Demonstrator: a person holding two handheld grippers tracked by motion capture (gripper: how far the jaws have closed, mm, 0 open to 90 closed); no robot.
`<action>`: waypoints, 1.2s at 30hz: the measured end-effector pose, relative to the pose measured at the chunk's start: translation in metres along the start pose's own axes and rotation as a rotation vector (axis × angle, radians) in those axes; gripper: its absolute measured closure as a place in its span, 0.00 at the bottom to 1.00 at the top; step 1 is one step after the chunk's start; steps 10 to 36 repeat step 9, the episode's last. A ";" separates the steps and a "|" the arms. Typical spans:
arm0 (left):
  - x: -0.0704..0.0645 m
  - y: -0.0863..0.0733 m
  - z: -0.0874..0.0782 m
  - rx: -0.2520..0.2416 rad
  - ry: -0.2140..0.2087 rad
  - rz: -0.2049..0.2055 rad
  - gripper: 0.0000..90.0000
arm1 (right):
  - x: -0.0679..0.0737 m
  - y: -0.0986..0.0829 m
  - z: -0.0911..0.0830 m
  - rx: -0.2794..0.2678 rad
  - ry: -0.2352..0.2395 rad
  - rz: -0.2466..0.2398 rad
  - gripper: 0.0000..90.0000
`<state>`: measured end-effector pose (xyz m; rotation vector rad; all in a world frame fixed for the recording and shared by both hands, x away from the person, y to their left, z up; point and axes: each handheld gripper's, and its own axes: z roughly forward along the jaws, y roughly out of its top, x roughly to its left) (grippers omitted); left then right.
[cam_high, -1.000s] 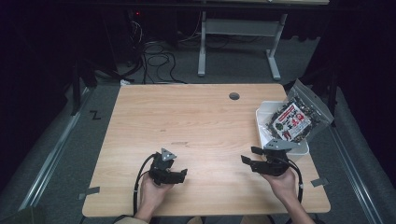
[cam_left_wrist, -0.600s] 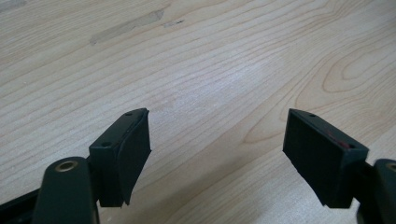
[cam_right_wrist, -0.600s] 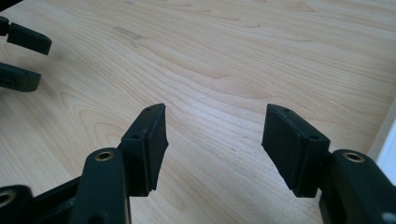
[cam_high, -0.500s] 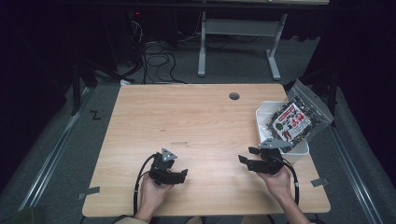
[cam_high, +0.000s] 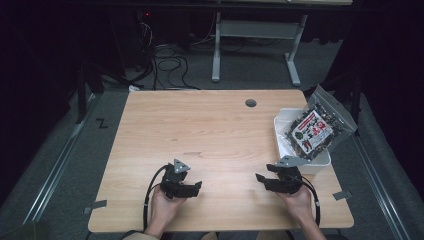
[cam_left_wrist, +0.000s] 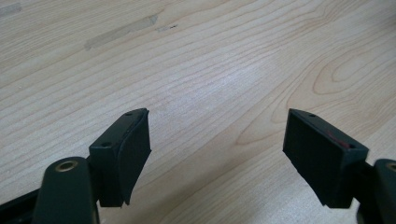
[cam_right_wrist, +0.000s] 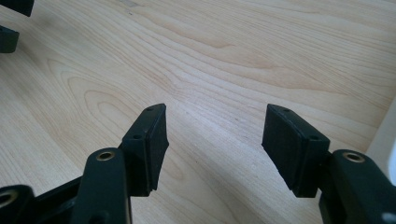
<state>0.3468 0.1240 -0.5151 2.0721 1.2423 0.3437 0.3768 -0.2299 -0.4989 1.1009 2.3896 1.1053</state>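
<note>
Here the tabletop (cam_high: 215, 135) is a pale wood-grain rectangle with rounded corners and a small round hole (cam_high: 250, 103) near the middle of its far edge. At its right edge sits a white rectangular tray (cam_high: 320, 160), and on the tray leans a clear, crinkled bag (cam_high: 314, 131) with a red-and-white label and dark speckled contents; the bag overhangs the tray toward the right edge.

Near the front edge, left of centre, a hand holds the left tool (cam_high: 194, 187), black and angular, with a grey three-cornered plate on top and a black cable looping back to the front edge. Near the front edge on the right, just beside the tray's front corner, the other hand holds the right tool (cam_high: 262, 179), of like make.

The left gripper view adds what the high view cannot resolve: the left tool (cam_left_wrist: 217, 140) with jaws spread wide, flat matte pads facing each other, bare swirling grain between them. In the right gripper view the right tool (cam_right_wrist: 215, 135) also stands parted and empty, over curved grain, with the tray's white wall (cam_right_wrist: 383, 140) at the picture's right side.
</note>
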 end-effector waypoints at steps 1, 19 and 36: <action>0.000 0.000 0.000 0.000 -0.001 0.003 0.26 | 0.000 -0.001 0.000 0.000 -0.002 0.003 0.46; 0.000 0.001 0.001 0.004 0.000 0.005 0.26 | -0.005 -0.003 -0.001 0.006 -0.014 0.020 0.44; 0.000 0.001 0.001 0.004 0.000 0.005 0.26 | -0.005 -0.003 -0.001 0.006 -0.014 0.020 0.44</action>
